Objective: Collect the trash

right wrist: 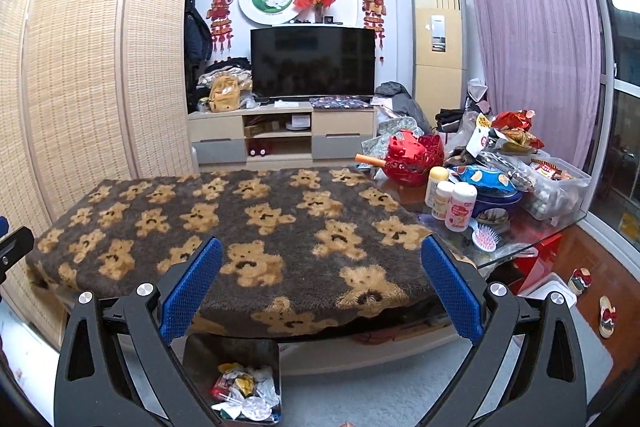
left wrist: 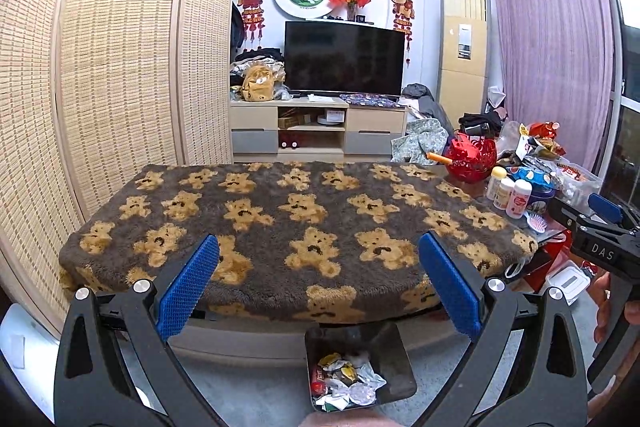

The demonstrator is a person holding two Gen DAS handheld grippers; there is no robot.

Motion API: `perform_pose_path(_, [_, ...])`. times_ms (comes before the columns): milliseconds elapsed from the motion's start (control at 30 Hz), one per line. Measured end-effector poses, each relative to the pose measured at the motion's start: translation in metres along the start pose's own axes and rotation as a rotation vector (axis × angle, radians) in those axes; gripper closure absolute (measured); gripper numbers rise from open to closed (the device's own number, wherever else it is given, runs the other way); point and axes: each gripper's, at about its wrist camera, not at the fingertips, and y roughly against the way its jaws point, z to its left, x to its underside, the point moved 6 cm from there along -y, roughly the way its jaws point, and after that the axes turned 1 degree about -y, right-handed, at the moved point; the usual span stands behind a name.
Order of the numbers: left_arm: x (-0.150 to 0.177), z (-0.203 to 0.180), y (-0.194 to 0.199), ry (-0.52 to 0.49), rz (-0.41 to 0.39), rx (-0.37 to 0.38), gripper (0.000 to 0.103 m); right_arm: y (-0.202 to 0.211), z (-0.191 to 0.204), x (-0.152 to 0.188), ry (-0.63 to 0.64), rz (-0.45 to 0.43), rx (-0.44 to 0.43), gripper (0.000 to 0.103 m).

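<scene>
- Left tool (left wrist: 319,283): jaws spread wide, nothing between the blue pads (left wrist: 188,287). It hangs above the near edge of the tabletop (left wrist: 280,211).
- Right tool (right wrist: 321,285): jaws likewise wide apart and empty, in the same position before the tabletop edge.
- Bin (left wrist: 384,359): stands on the floor just below the near tabletop edge, under and between the tools. It sits nearer the left finger in the right wrist view.
- Trash (left wrist: 348,381): crumpled wrappers and paper lie inside the bin.
- Tabletop: covered by a brown blanket (right wrist: 240,223) with a bear pattern; no items lie on the blanket.
- Right end of the tabletop: bottles (right wrist: 452,201), a red basket (right wrist: 416,157), snack bags (right wrist: 516,131) and a hairbrush (right wrist: 486,237) stand close together.
</scene>
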Motion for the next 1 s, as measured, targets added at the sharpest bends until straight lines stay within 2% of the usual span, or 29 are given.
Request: perform_pose_path(1000, [0.0008,-0.0039,-0.0062,-0.003,0.008,0.003,0.008,0.0017,0.0037,-0.0018,-0.011,-0.003,-0.015,0.003])
